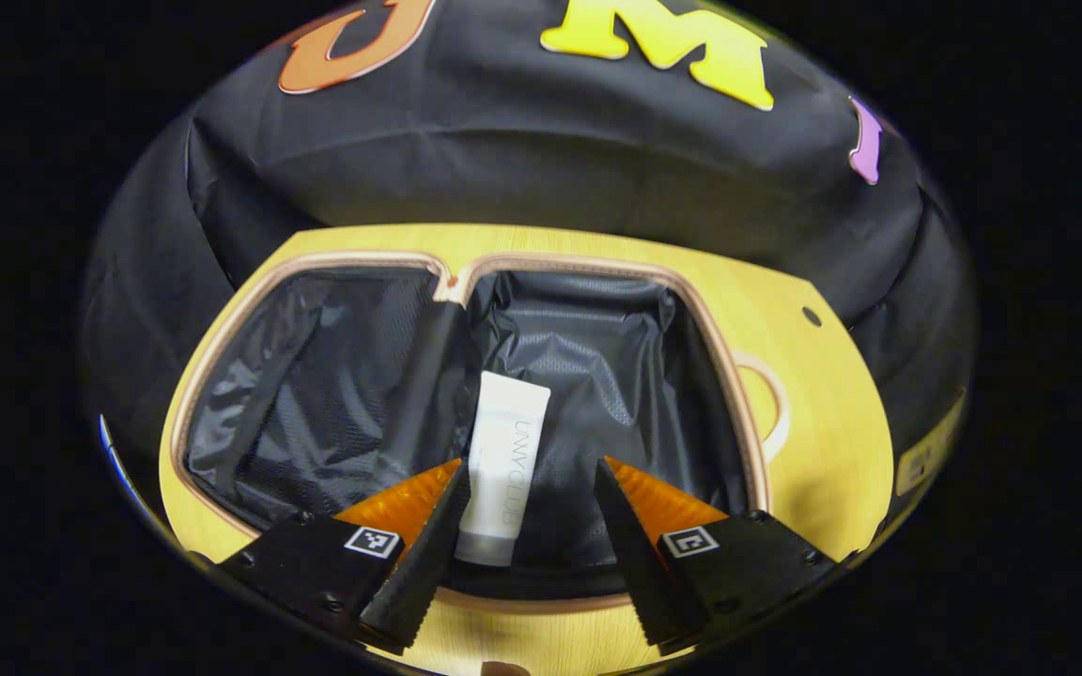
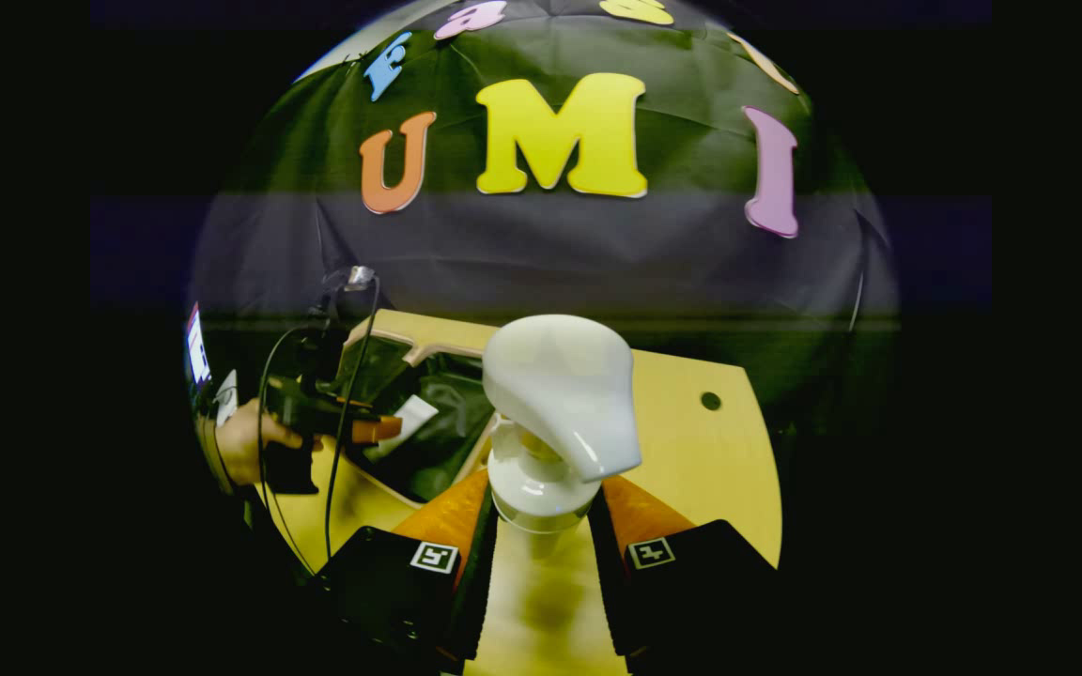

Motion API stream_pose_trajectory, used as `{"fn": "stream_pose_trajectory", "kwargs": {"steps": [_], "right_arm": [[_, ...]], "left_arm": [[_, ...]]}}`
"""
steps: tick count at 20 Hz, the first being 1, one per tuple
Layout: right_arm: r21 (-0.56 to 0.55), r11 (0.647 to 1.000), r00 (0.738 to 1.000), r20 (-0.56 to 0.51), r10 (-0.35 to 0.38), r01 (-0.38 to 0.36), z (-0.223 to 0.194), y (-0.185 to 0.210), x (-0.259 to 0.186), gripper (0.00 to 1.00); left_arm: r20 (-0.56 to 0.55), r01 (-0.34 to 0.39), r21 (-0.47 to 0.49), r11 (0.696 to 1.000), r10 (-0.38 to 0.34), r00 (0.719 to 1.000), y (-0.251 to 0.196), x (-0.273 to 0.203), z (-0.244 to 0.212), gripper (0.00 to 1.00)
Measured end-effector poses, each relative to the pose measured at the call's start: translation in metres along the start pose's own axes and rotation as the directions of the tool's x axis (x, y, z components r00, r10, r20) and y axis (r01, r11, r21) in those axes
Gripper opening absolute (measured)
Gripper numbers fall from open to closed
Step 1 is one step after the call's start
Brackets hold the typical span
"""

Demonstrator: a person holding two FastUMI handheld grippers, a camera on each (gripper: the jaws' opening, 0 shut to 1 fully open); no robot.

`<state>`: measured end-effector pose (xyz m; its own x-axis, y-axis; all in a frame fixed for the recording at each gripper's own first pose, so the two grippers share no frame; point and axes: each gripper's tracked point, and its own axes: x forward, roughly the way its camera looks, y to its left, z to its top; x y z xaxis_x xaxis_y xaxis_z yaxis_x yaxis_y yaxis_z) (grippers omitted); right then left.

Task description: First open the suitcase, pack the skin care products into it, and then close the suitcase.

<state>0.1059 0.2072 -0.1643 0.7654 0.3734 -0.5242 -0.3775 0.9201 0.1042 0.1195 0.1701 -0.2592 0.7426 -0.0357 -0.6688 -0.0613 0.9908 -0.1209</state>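
The suitcase (image 1: 560,265) lies open on the yellow table (image 1: 823,441), both black-lined halves facing up inside a tan rim. A white tube (image 1: 503,469) rests flat in the right half, near its front edge. My left gripper (image 1: 530,462) hovers open above it, one finger on each side and neither touching. In the right gripper view, my right gripper (image 2: 541,488) is shut on the neck of a white pump bottle (image 2: 560,394), held upright above the table (image 2: 691,451). To its left, the left gripper (image 2: 377,430) hangs over the suitcase (image 2: 409,343).
A tan handle (image 1: 776,404) sticks out of the suitcase's right side. A small hole (image 1: 811,316) marks the table's far right corner. A hand (image 2: 245,441) with trailing cables holds the left gripper. The black booth wall stands close behind the table.
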Motion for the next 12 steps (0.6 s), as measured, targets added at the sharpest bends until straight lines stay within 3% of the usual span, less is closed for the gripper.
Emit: {"fn": "stream_pose_trajectory", "kwargs": {"steps": [1,2,5,12], "right_arm": [[-0.006,1.0,1.0,-0.002,0.025,-0.025,0.008,0.013,0.016,0.48],[-0.011,0.999,0.999,-0.013,0.046,-0.046,0.012,0.026,0.03,0.48],[-0.012,0.994,0.992,-0.069,0.103,-0.104,0.008,0.068,0.073,0.49],[0.016,0.99,0.963,-0.233,0.138,-0.138,-0.046,0.127,0.145,0.49]], "left_arm": [[0.033,-0.003,0.002,1.0,0.003,0.999,0.003,-0.016,0.003,0.99],[0.057,-0.011,-0.001,1.0,0.011,0.998,0.008,-0.033,0.005,0.91],[0.162,-0.055,-0.026,0.998,0.058,0.985,0.024,-0.088,0.012,0.91],[0.326,-0.151,-0.053,0.987,0.159,0.932,0.061,-0.204,0.005,0.9]]}}
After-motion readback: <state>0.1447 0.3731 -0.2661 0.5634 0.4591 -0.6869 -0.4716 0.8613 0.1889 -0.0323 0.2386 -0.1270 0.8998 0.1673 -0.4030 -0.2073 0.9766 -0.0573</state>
